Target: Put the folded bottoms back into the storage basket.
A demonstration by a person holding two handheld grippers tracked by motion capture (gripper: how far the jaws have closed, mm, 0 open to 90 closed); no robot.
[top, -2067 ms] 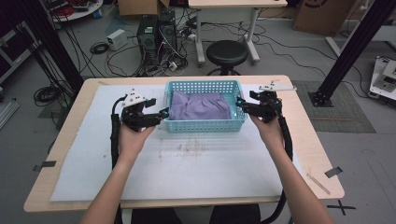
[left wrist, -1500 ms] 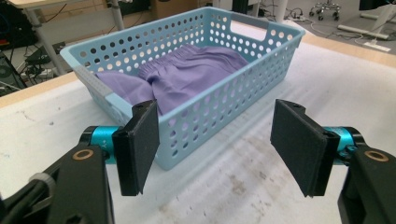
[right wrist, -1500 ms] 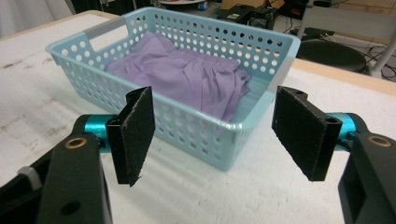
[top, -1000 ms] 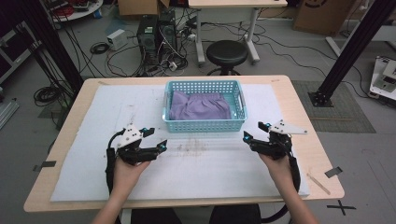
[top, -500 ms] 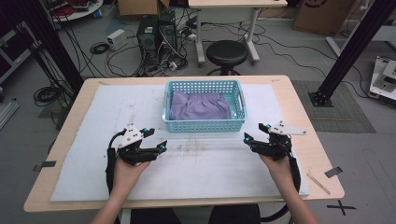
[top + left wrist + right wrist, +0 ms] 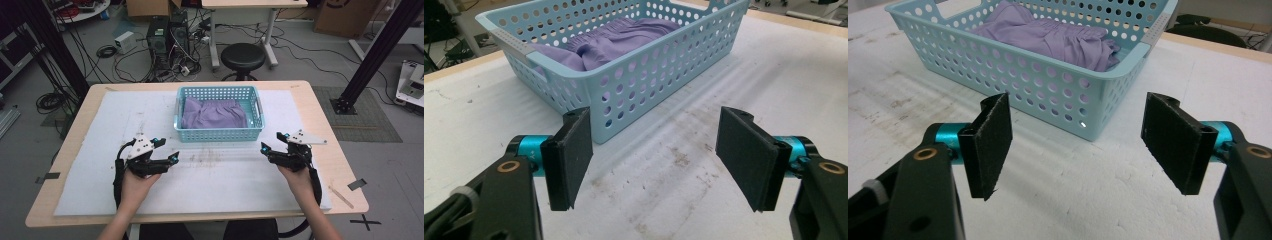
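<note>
Blue basket (image 6: 218,131) sat mid-table on the white mat (image 6: 235,185), purple cloth (image 6: 214,114) bunched inside it. Left gripper (image 6: 167,151) was near the basket's front-left corner, right gripper (image 6: 273,142) near its front-right; both jaws spread wide, holding nothing.

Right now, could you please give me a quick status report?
Both claws open, left claw, right claw, apart from basket. Purple cloth inside basket. Nothing between.

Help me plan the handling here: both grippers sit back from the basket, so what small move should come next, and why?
Probably bring the right gripper forward over the blue basket toward the purple cloth. Both it and the left gripper are open and empty, short of the basket, and the cloth lies bunched inside.
</note>
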